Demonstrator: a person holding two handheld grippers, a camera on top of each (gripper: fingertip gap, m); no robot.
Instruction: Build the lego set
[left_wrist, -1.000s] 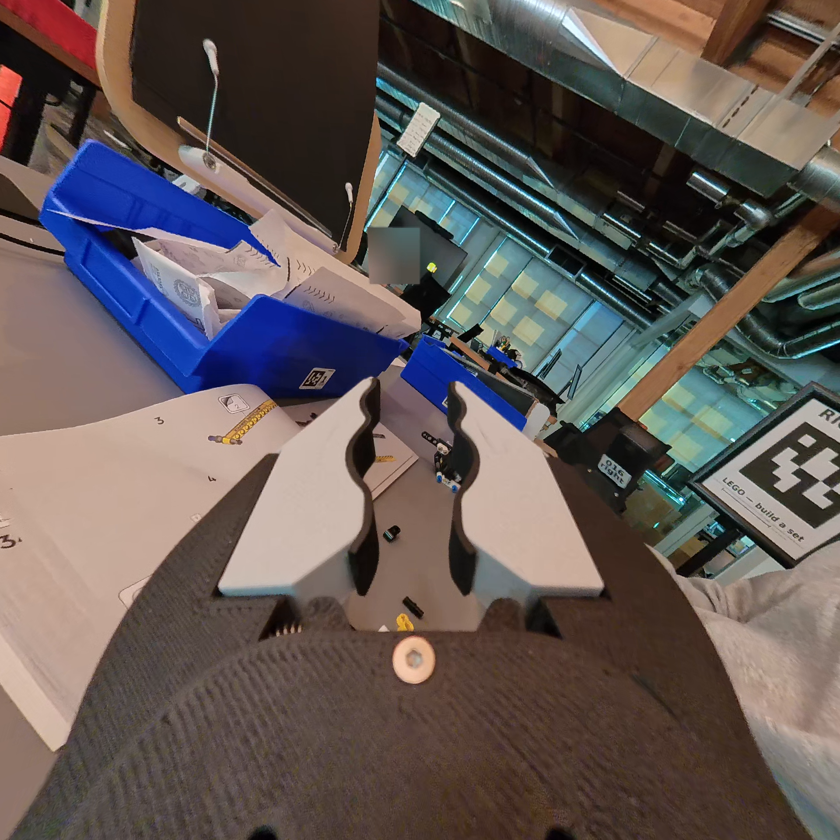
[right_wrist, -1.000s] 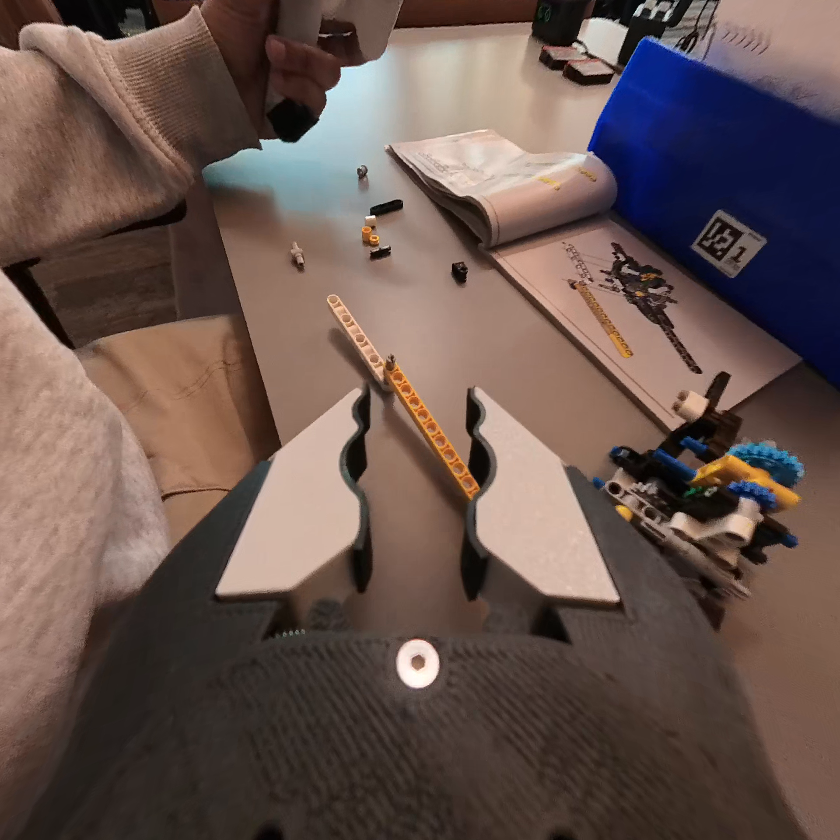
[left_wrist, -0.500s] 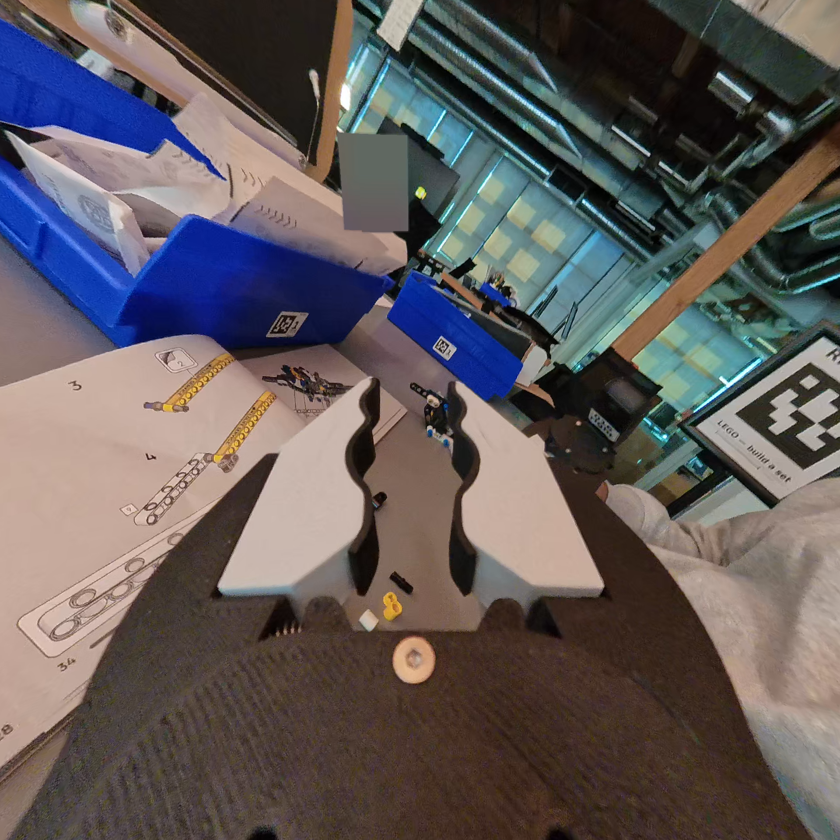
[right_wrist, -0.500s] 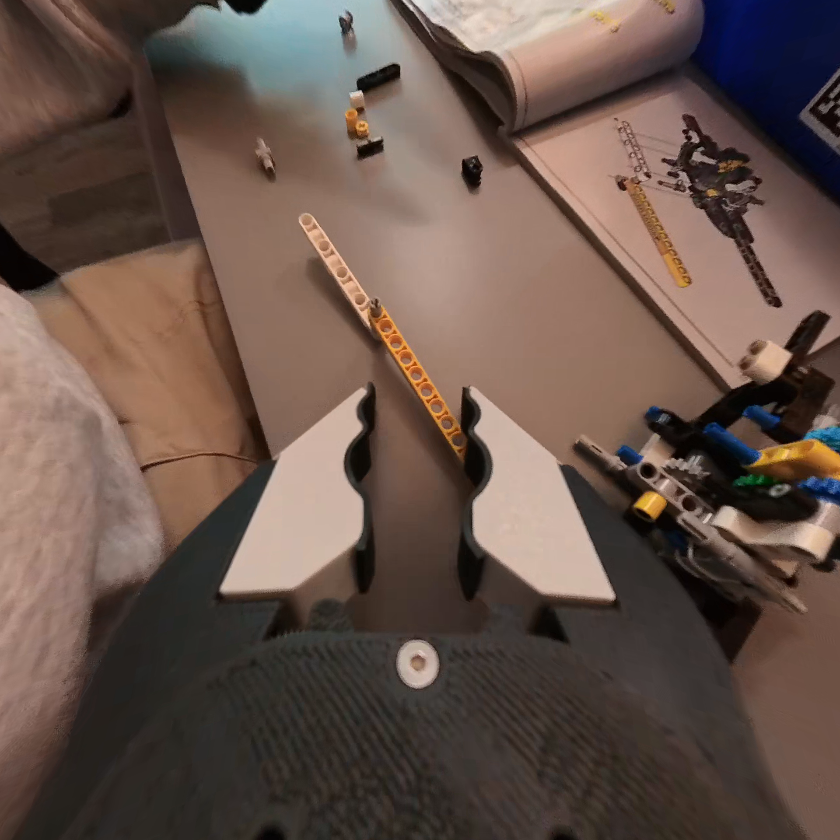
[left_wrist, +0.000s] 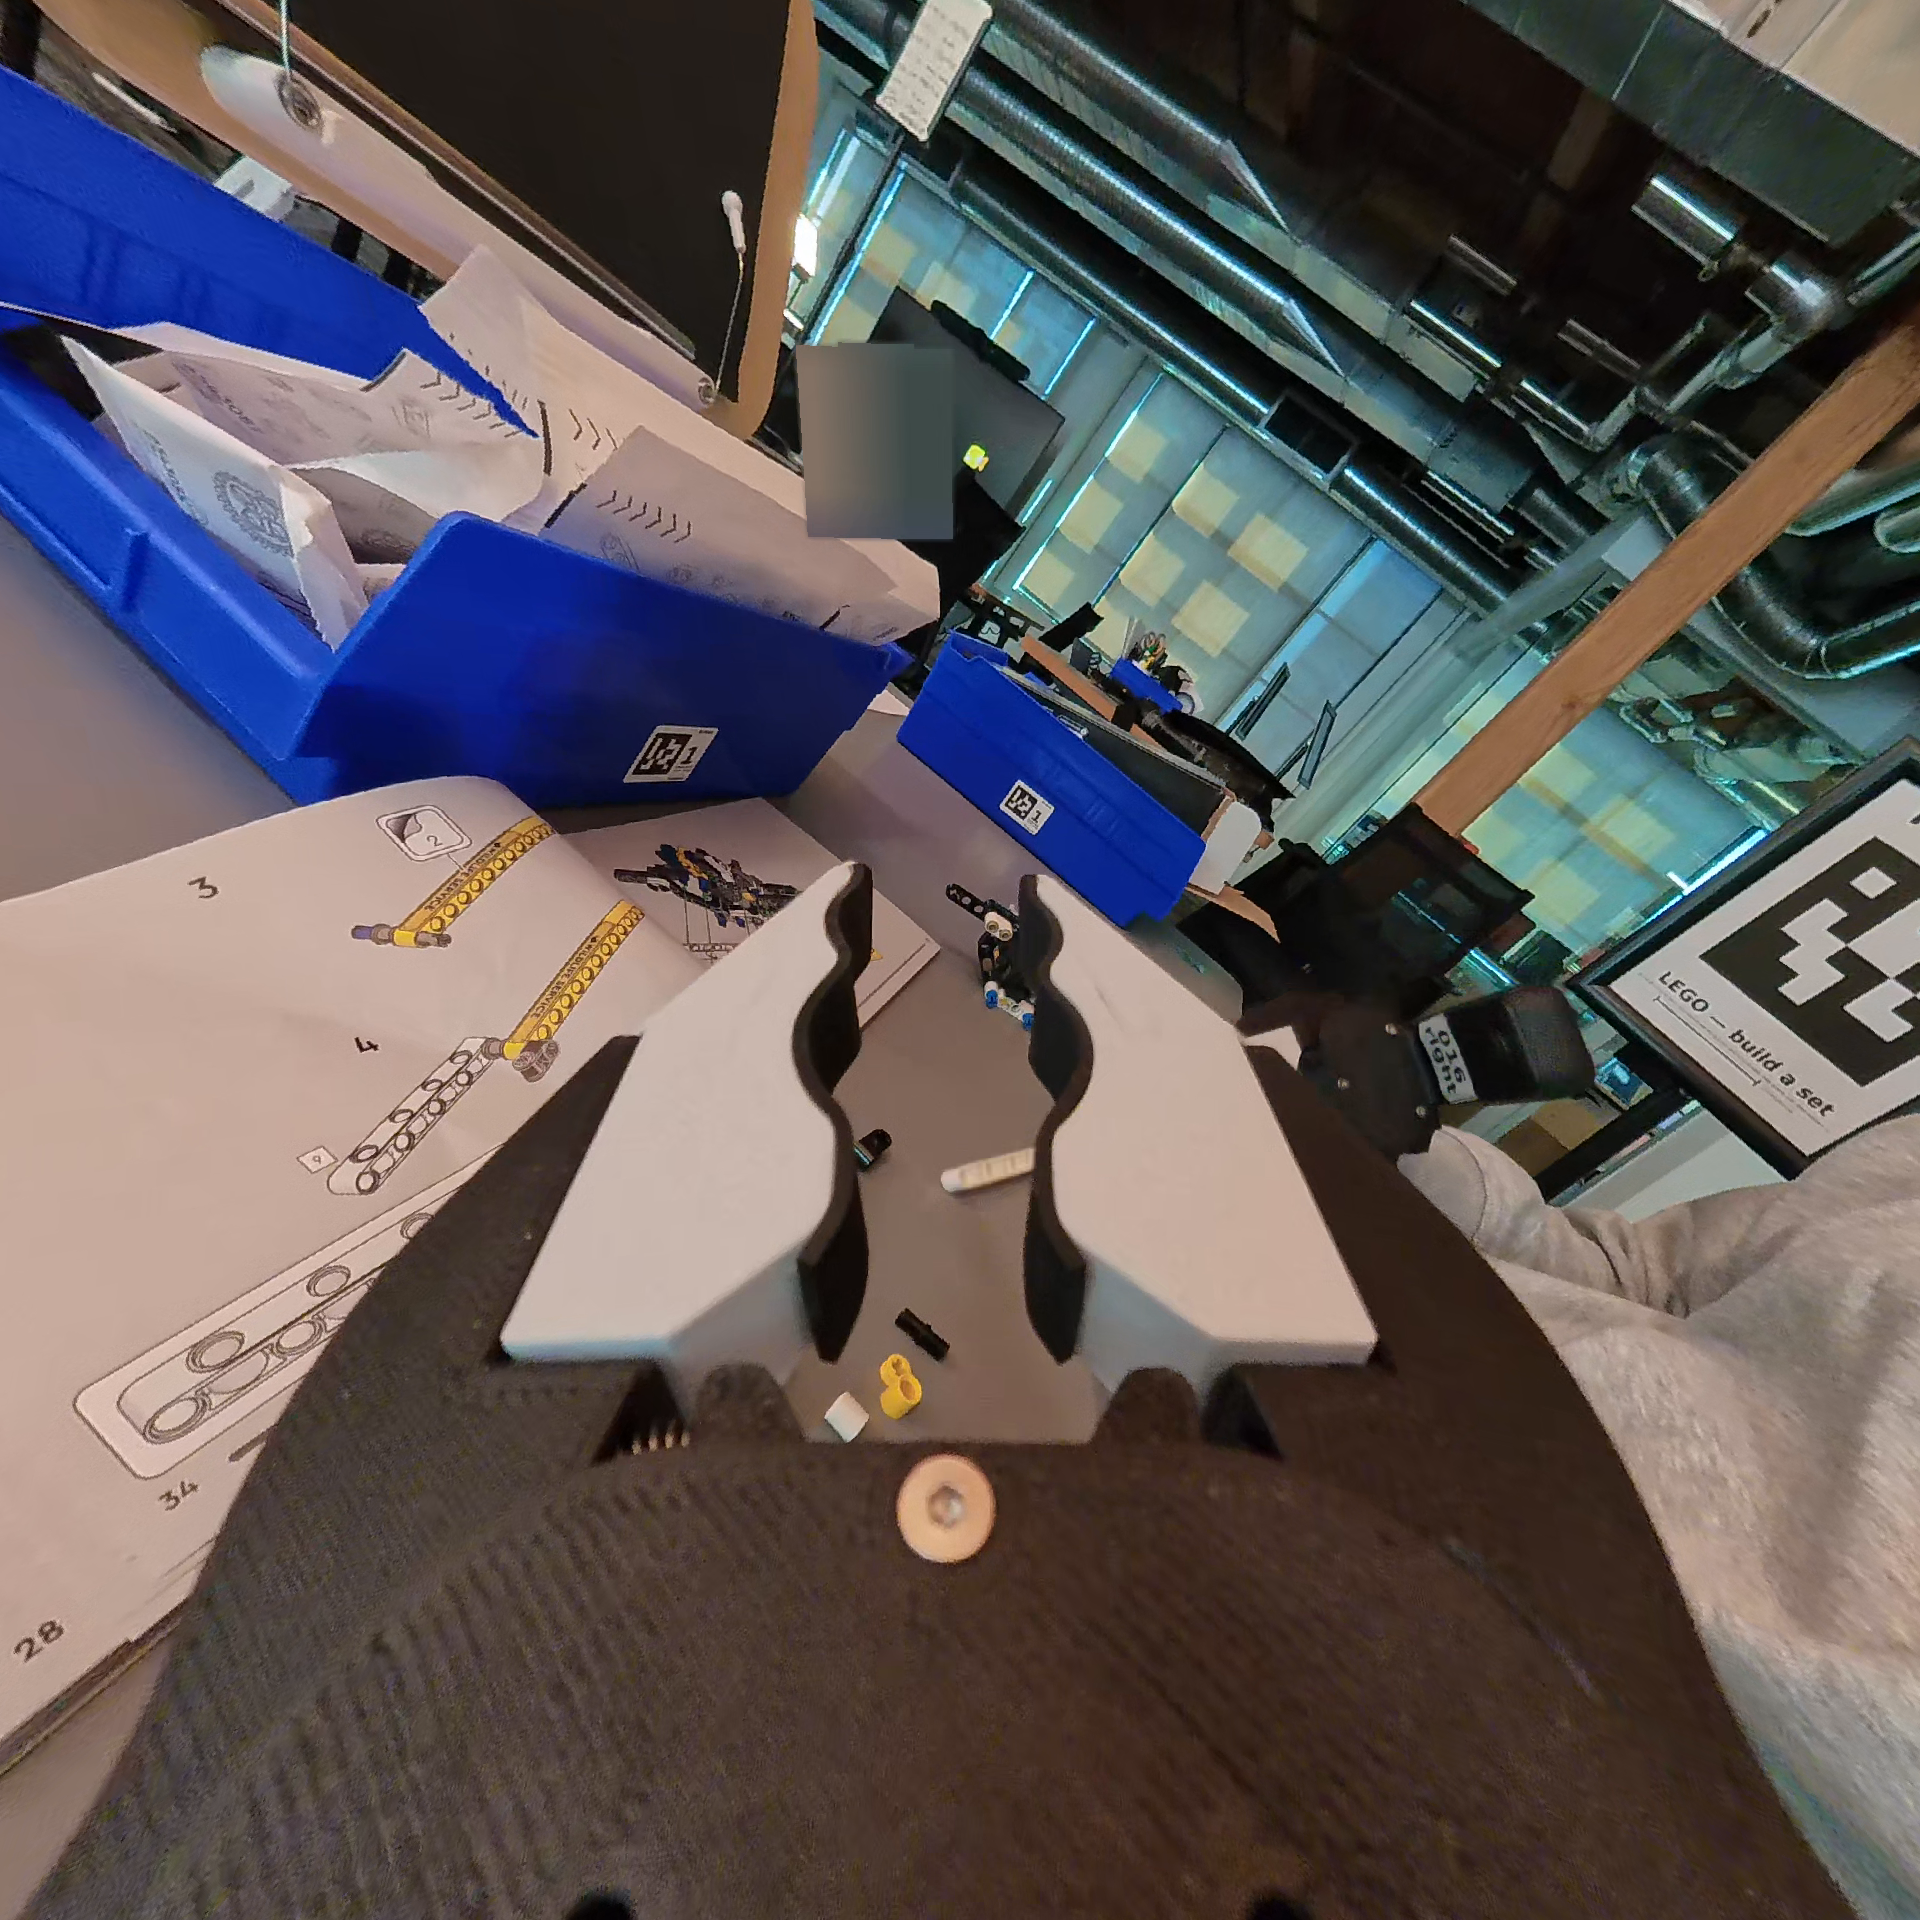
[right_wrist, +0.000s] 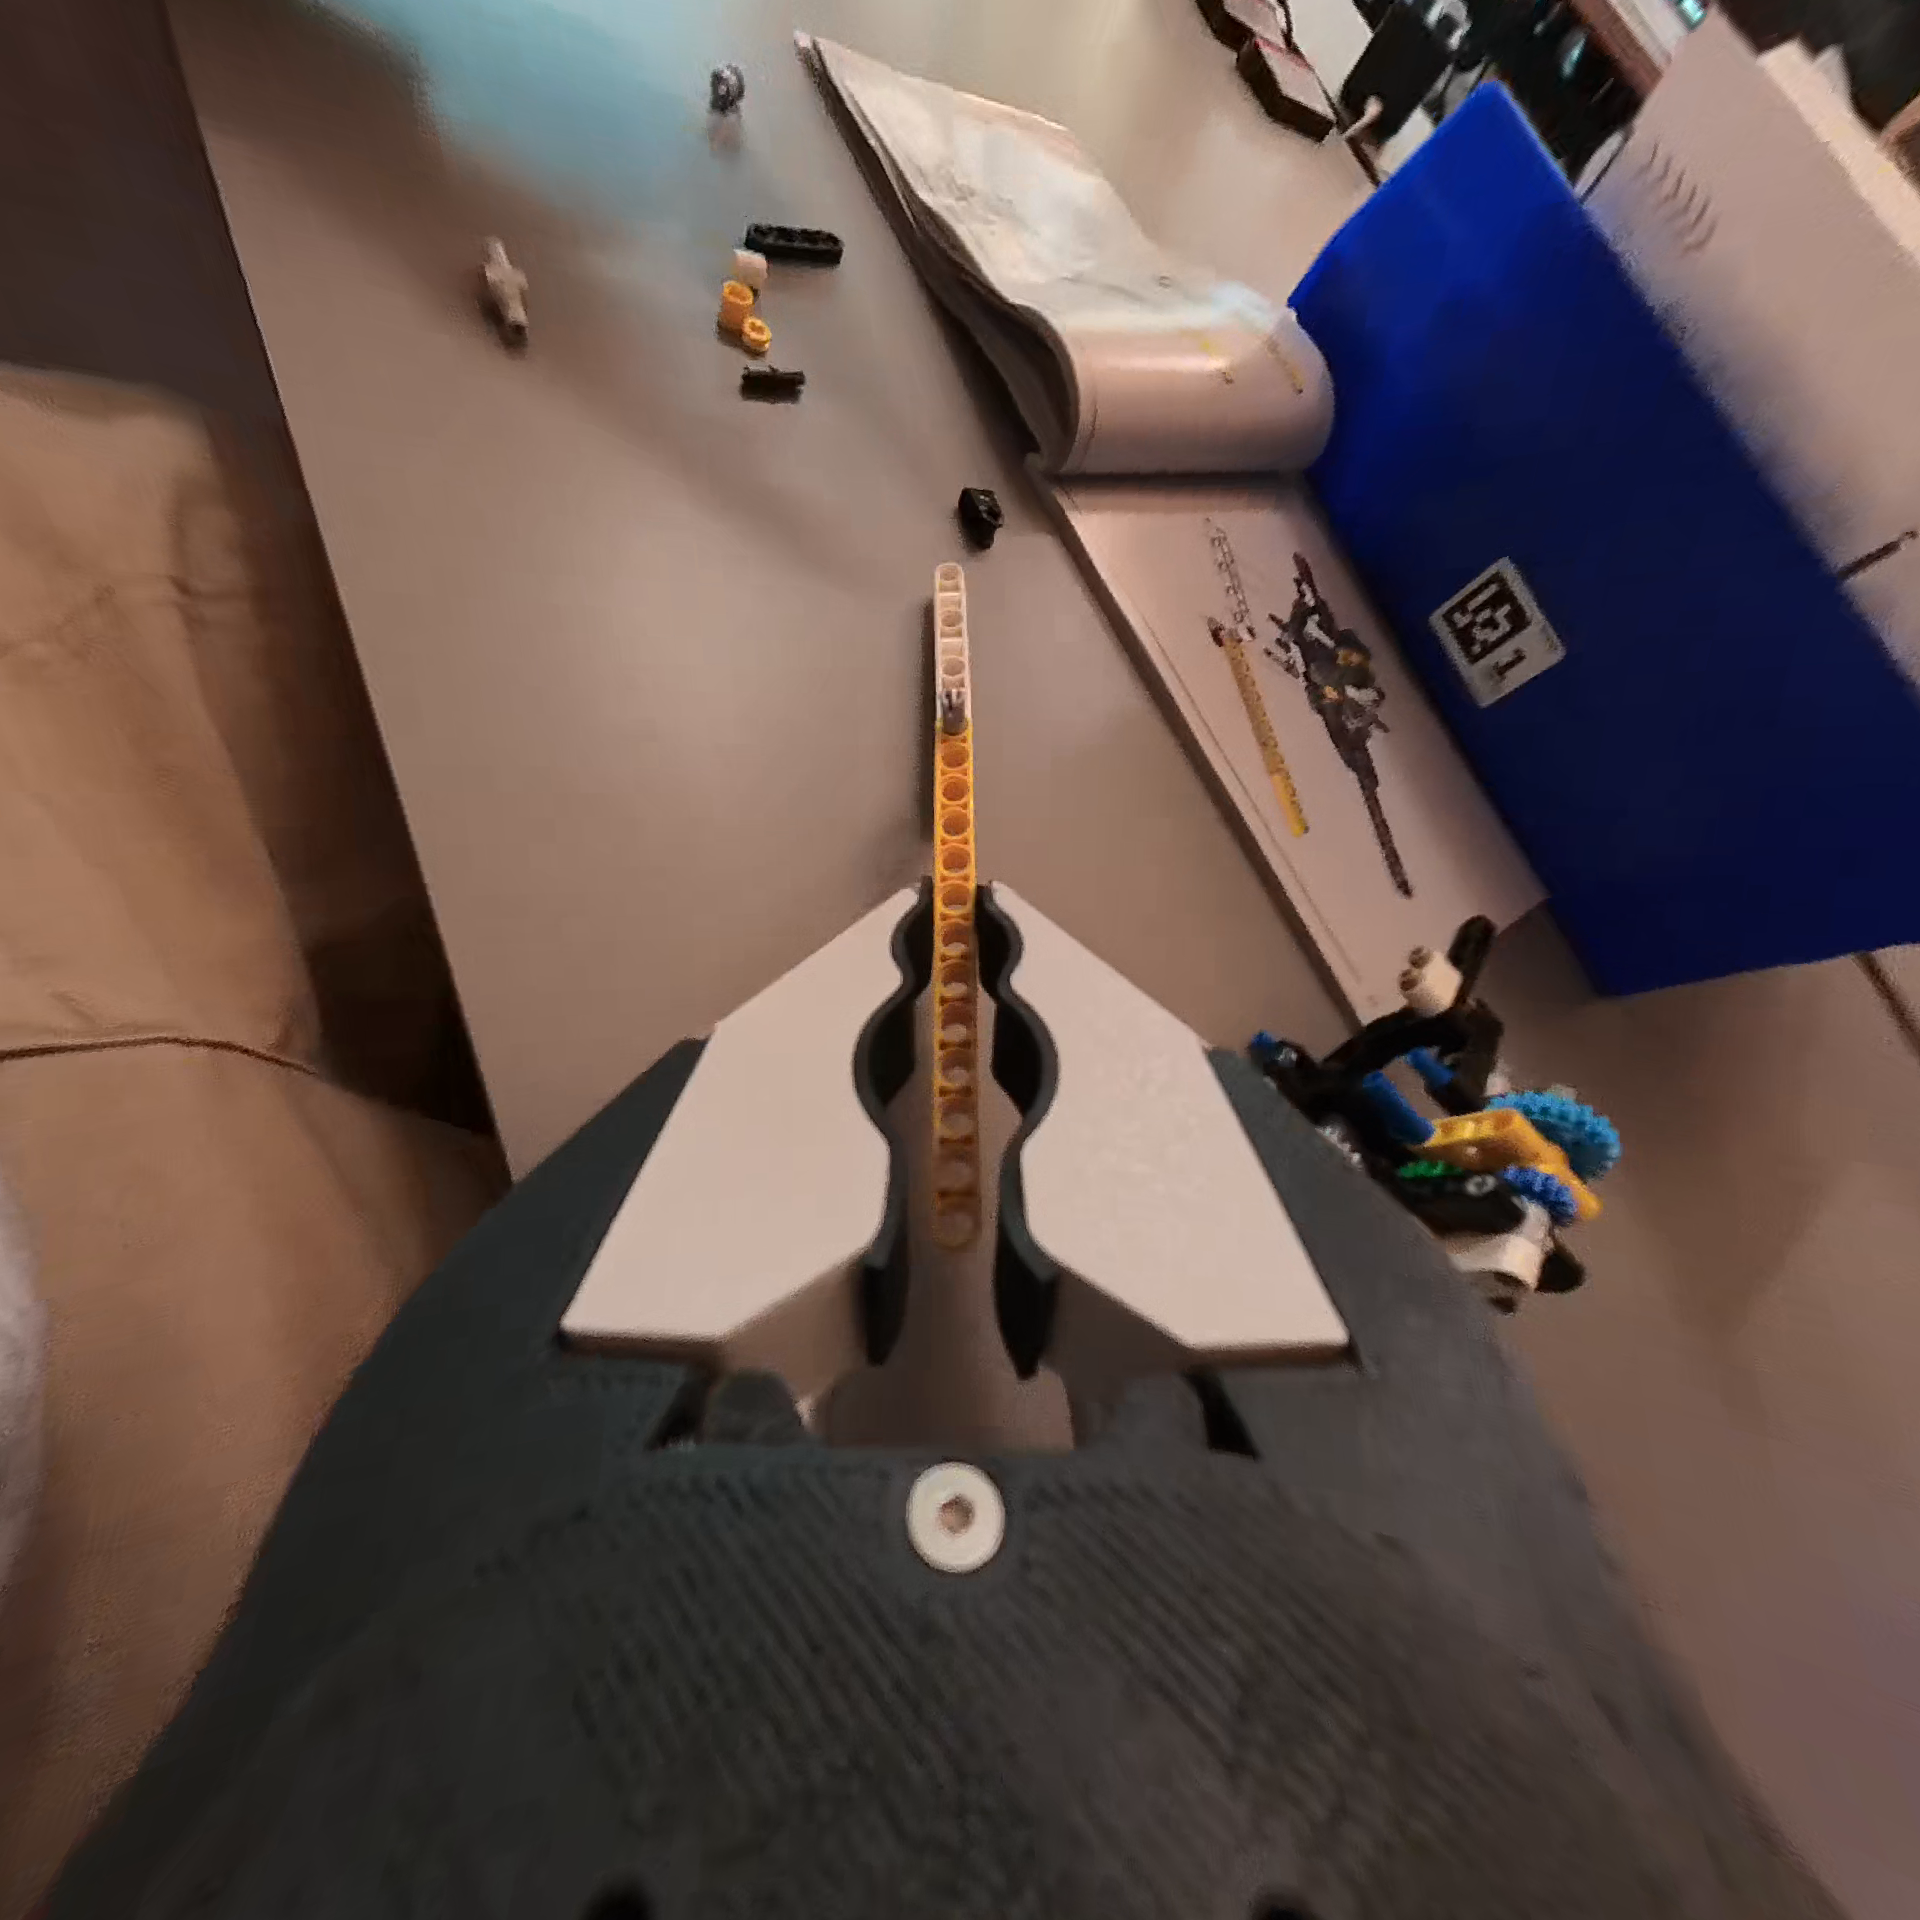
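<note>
Two grippers are ours. Our right gripper (right_wrist: 956, 909) pinches a yellow beam (right_wrist: 956, 935), joined end to end with a white beam (right_wrist: 950, 639), above the grey table (right_wrist: 623, 623). Our left gripper (left_wrist: 940, 925) hangs parted and empty over small loose pieces (left_wrist: 899, 1387) beside an open instruction booklet (left_wrist: 260, 1039).

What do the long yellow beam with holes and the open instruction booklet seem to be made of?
Long yellow beam with holes: probably hard moulded plastic, smooth, with an even row of round holes. Open instruction booklet: printed paper, likely matte; its thin pages curl over.
</note>
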